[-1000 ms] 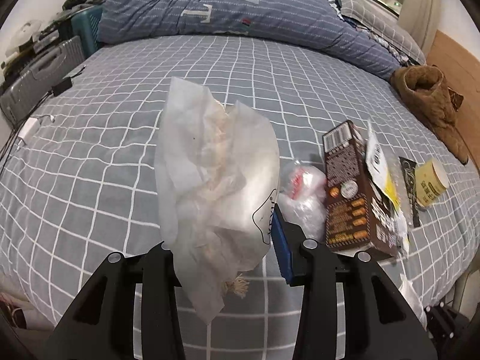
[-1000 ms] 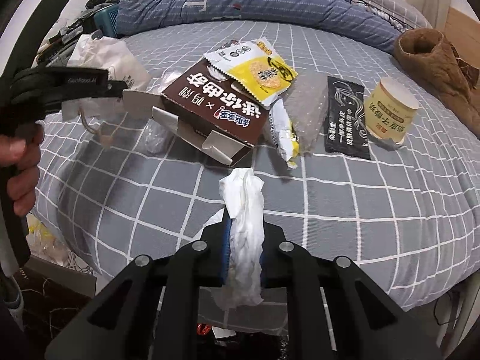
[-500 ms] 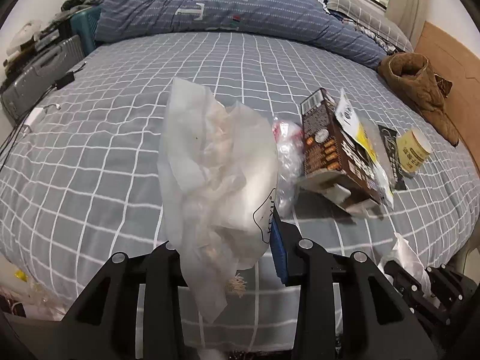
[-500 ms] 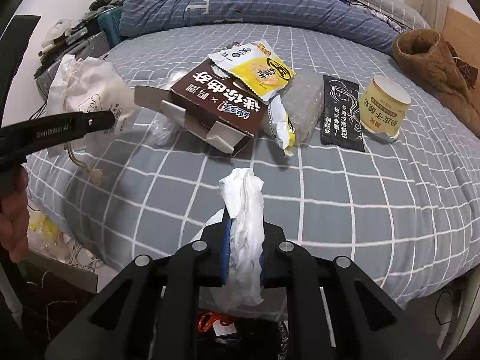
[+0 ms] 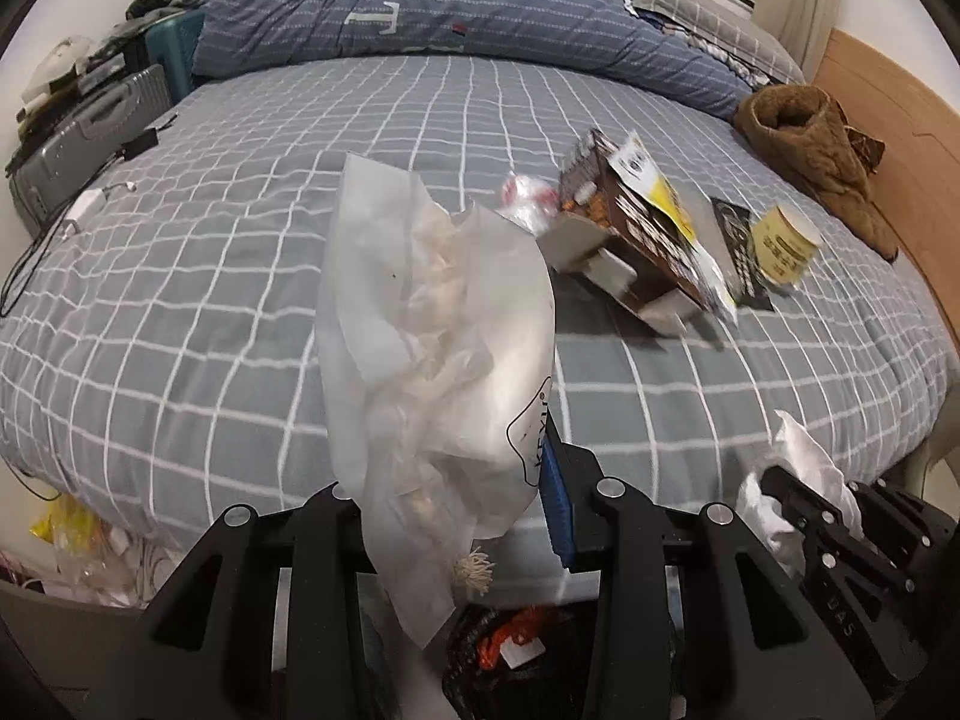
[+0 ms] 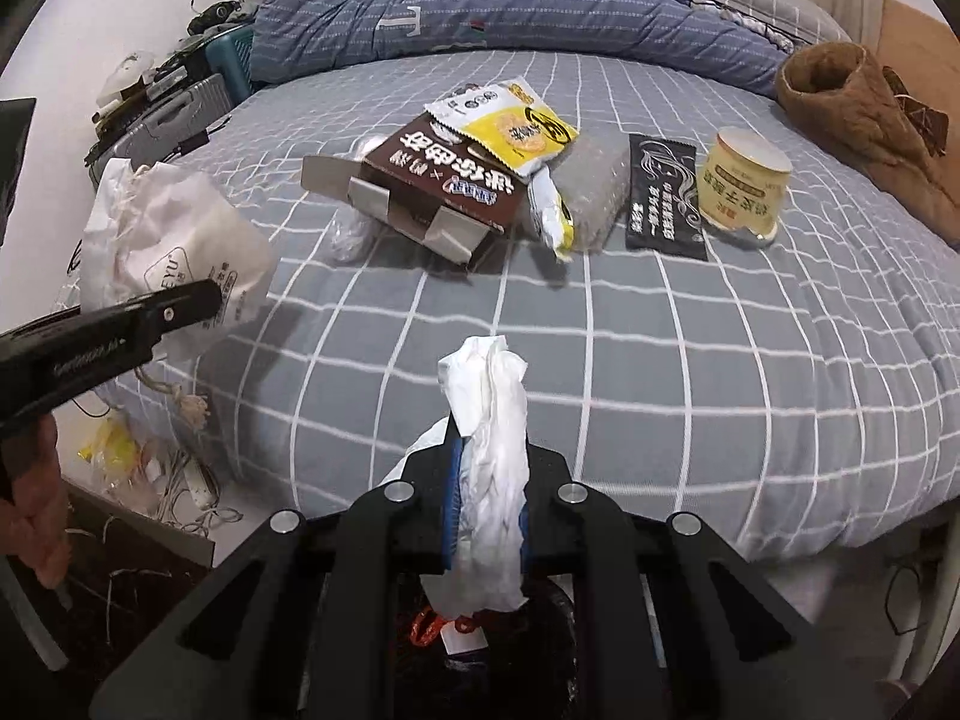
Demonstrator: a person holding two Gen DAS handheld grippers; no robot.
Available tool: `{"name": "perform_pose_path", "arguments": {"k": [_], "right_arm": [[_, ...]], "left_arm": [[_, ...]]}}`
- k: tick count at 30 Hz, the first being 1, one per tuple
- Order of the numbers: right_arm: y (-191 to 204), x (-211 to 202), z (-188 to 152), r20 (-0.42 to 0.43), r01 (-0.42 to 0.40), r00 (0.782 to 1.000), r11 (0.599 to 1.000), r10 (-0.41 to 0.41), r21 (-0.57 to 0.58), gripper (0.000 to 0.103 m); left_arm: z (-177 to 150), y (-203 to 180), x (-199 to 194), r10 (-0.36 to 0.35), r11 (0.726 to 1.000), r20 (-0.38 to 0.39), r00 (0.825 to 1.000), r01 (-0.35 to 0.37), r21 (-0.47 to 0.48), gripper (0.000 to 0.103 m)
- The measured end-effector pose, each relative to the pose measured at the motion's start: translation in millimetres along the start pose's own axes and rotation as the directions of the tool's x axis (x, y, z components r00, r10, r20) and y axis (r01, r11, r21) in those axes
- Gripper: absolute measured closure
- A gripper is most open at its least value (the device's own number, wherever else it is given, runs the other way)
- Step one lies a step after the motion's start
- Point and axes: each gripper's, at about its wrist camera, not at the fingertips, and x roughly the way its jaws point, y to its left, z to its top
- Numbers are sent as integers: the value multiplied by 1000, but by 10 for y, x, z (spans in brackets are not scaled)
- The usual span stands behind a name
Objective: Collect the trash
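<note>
1. At the far left of the right wrist view, the person's hand is gripping the handle of the left gripper, whose jaws are standing at a middling width, clamped on a white drawstring bag; the bag is hanging past the near edge of the bed, its frayed cord end dangling below.
2. At the centre, the right gripper is pinching a crumpled white tissue with its jaws nearly shut, the blue pads pressing on either side of it.
3. Under both grippers, a dark bin is showing at the foot of the bed, with an orange scrap already inside; judged from this, the step in hand is carrying two pieces of trash to the drop.
4. The next move seems to call for centring each load over the bin mouth and then parting the jaws; the bag is wide and floppy, so it may catch on the rim.
5. Further right, on the bed, more trash is waiting: a brown carton with its flaps open, a yellow snack packet lying on it, a black sachet and a yellow cup just beside it.
6. At the far right, a brown fleece garment is lying well apart and looks like no trash.
</note>
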Motion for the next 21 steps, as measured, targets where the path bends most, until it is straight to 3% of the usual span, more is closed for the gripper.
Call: {"name": "perform_pose_path", "arguments": {"k": [8, 21], "right_arm": [[51, -235, -142, 37, 13, 999, 1000, -12, -4, 90], [89, -344, -428, -1, 27, 1000, 1000, -27, 8, 90]], "left_arm": [[-291, -147, -215, -25, 999, 5, 1000, 25, 23, 68], [-778, -192, -283, -35, 999, -61, 998, 36, 29, 68]]}}
